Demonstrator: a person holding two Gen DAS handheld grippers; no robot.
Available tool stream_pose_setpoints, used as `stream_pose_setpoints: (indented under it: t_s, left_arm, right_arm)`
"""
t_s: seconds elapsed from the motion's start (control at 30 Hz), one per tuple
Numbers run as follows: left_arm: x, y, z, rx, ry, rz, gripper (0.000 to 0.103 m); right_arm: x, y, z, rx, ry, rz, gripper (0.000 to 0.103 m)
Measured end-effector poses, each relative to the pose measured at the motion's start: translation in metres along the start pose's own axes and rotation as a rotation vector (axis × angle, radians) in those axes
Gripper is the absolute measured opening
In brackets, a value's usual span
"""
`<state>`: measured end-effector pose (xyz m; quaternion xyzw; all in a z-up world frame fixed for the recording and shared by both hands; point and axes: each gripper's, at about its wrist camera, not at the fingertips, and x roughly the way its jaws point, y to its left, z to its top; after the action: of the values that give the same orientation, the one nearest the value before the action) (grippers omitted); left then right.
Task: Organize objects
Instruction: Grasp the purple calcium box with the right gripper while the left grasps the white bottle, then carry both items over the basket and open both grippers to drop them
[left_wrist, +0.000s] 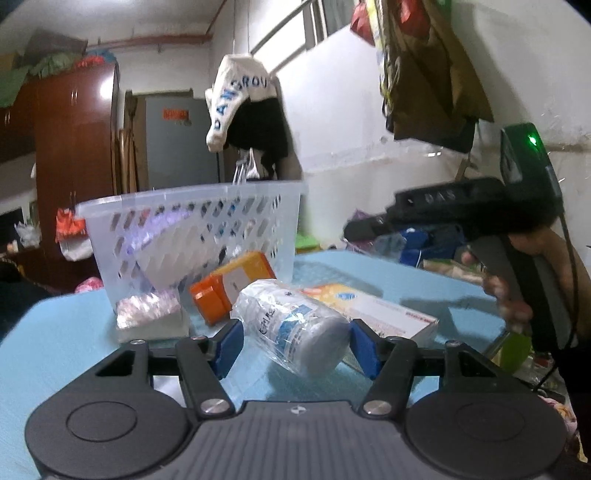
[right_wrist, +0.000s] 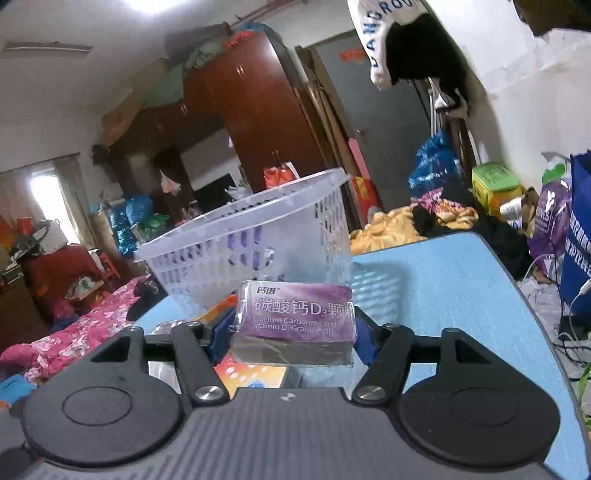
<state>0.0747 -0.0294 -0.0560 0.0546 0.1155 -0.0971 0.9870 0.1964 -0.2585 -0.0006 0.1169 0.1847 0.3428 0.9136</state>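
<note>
left gripper (left_wrist: 295, 345) in the lower middle of the left wrist view has its blue pads on either side of a plastic-wrapped white bottle (left_wrist: 291, 326), lying on its side w/ the pads against its two ends. can't tell for sure if it's squeezed yet or just bracketed, but the jaws are about bottle-width apart and look to be in contact. right gripper (right_wrist: 291, 332), lower middle of the right wrist view, is closed on a purple box (right_wrist: 299, 314) (calcium carbonate / vit d granules), also in clear film, held lifted above the blue table (right_wrist: 443, 295).

risks, as i judge them: the film on both items is slick and loose, so either could slide out of the pads, esp. the round bottle, which could roll or pivot if gripped off-centre. the purple box looks held near its ends, so a tilt could make it rotate and drop. the clear basket (left_wrist: 192, 229) is light and sits near the table edge at frame centre-left; a bump from either tool could shove or tip it.

basket contents: thru the slotted wall in the left wrist view there's something purple/shiny inside, prob. another wrapped pack, can't tell more. outside it, right against its base: a shiny wrapped pack (left_wrist: 147, 308), an orange box (left_wrist: 232, 286) and a white-orange flat box (left_wrist: 373, 312), all on the table just behind the bottle.
</note>
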Motion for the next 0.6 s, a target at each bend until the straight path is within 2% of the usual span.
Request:
stream_pose_setpoints:
  t_s: [0.23,0.33,0.47,0.53,0.6]
  left_arm:
    - [-0.011,0.016,0.010,-0.032,-0.054,0.013,0.066]
    - [-0.019,0.031,0.030,-0.054,-0.098,-0.006,0.066]
    - [-0.021,0.061,0.080,-0.063,-0.157,0.018,0.066]
    - [-0.014,0.076,0.109,-0.072,-0.162,0.039,0.066]
    - [0.003,0.093,0.140,-0.084,-0.146,0.051,0.066]
  right_arm:
    - [0.004,0.013,0.006,-0.047,-0.001,0.049,0.067]
    - [-0.004,0.030,0.023,-0.107,-0.050,0.054,0.067]
    - [0.001,0.057,0.062,-0.232,-0.122,0.045,0.067]
    - [0.012,0.070,0.082,-0.301,-0.156,0.018,0.067]
    - [0.033,0.076,0.104,-0.326,-0.140,-0.006,0.067]
